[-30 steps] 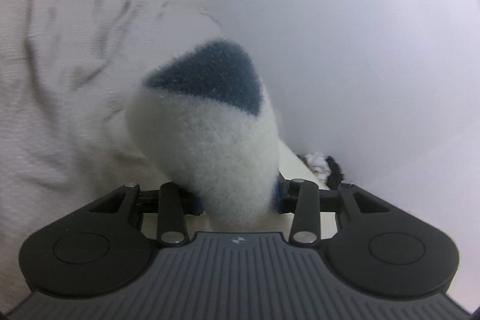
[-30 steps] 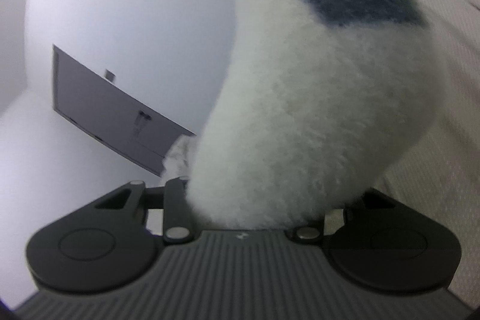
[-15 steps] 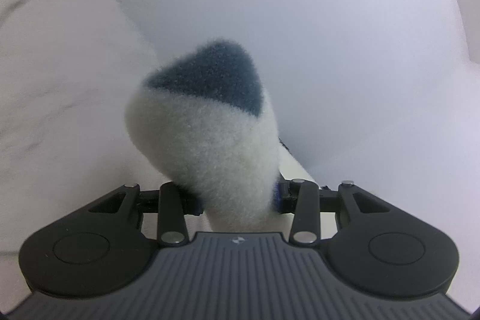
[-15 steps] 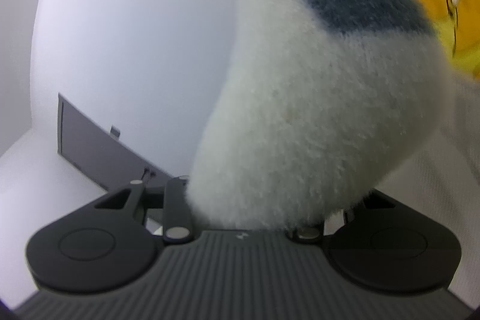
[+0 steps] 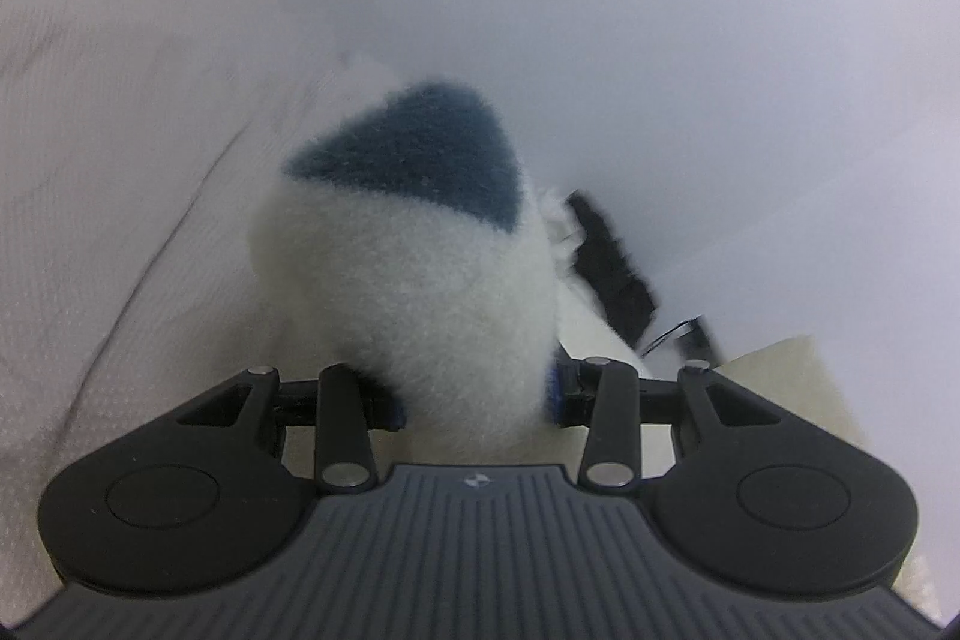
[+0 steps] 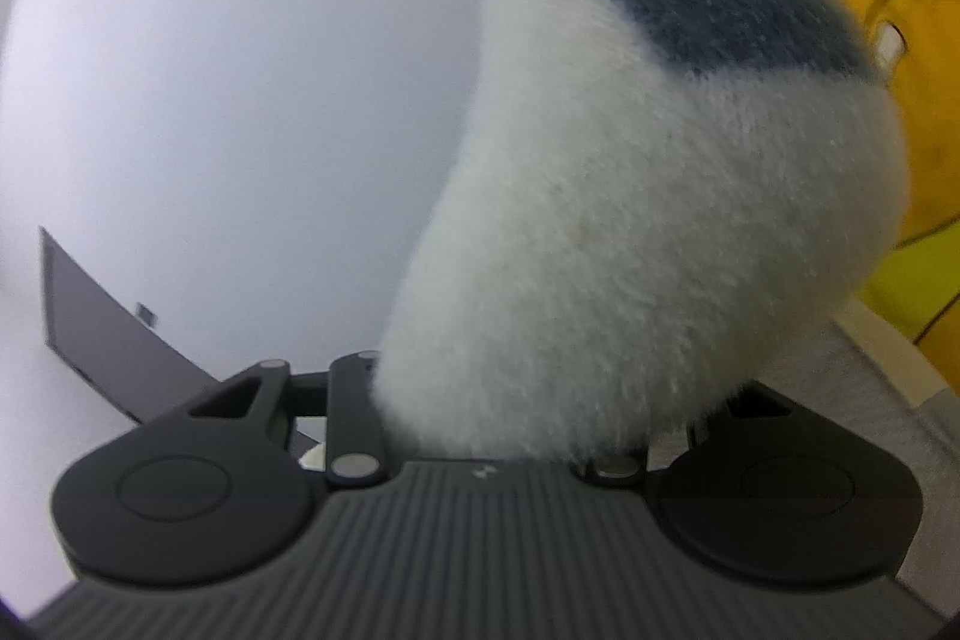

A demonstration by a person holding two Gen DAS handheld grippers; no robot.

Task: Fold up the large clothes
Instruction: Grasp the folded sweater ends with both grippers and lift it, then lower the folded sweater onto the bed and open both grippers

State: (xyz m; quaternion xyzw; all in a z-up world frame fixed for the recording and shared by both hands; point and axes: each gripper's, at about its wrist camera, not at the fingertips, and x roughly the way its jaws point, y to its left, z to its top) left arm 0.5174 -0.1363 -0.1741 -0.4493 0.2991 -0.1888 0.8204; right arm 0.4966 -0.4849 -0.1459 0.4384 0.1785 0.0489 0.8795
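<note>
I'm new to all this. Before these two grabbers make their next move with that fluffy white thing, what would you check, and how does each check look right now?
1. Left gripper holds the fleece: ok, a white and blue bunch sits between the jaws.
2. Right gripper holds the fleece: ok, a thicker bunch fills the jaws.
3. Both grips on matching corners: cannot tell, only the bunches show.
4. Fleece hanging free, untwisted: cannot tell, the rest is out of view.
5. Nothing snagged: cannot tell; a black item lies close behind the left bunch.
6. Landing spot ready: cannot tell; the bedding is blurred and a yellow cloth lies near the right bunch.
</note>
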